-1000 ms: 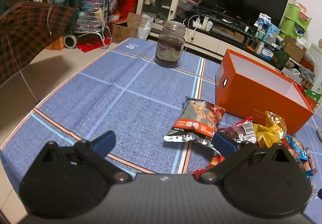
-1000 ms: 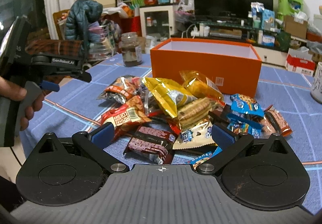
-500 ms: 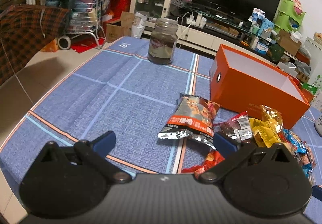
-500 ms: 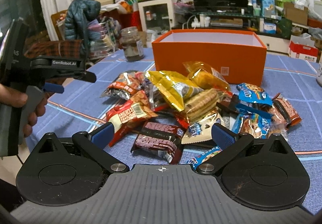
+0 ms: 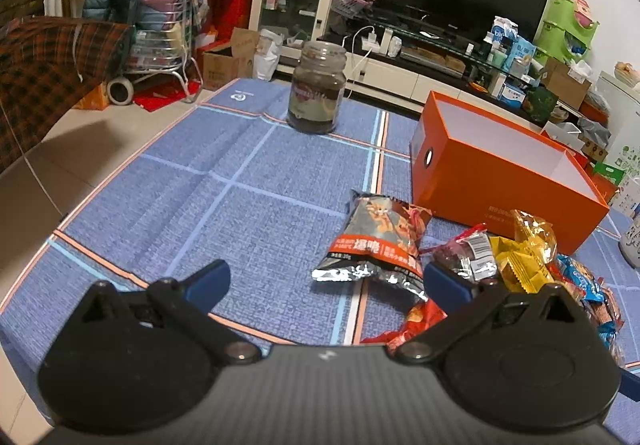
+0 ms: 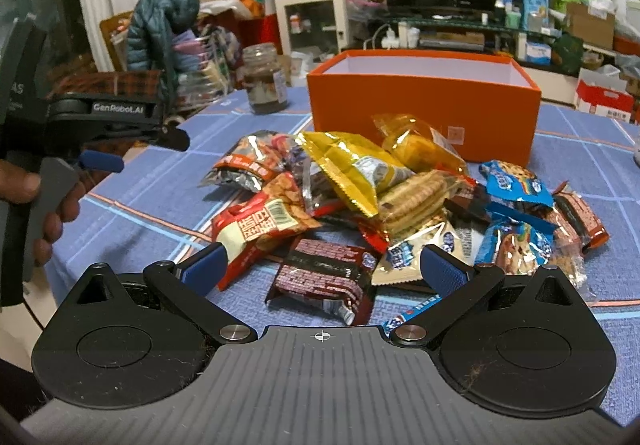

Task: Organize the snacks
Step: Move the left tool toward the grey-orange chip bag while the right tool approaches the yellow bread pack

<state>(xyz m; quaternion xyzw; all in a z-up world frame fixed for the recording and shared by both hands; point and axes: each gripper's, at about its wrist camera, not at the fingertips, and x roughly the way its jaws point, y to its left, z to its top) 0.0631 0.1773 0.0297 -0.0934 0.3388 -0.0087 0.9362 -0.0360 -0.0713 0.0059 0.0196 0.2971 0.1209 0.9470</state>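
Dark glass jar (image 5: 317, 89) on blue checked tablecloth (image 5: 192, 181)

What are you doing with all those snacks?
A person holds a hand-held gripper in each hand to sort a pile of snack packets on the blue tablecloth. The orange box behind the pile looks empty. Both the left hand-held gripper and right hand-held gripper are open, holding nothing yet.

Left gripper (image 5: 326, 283) hangs wide open over the blue checked tablecloth (image 5: 224, 181), a silver-and-orange snack bag (image 5: 378, 245) just ahead of it, more wrappers piled toward the right edge in front of an open orange box (image 5: 500, 185), glass jar (image 5: 318, 89) near the far edge.
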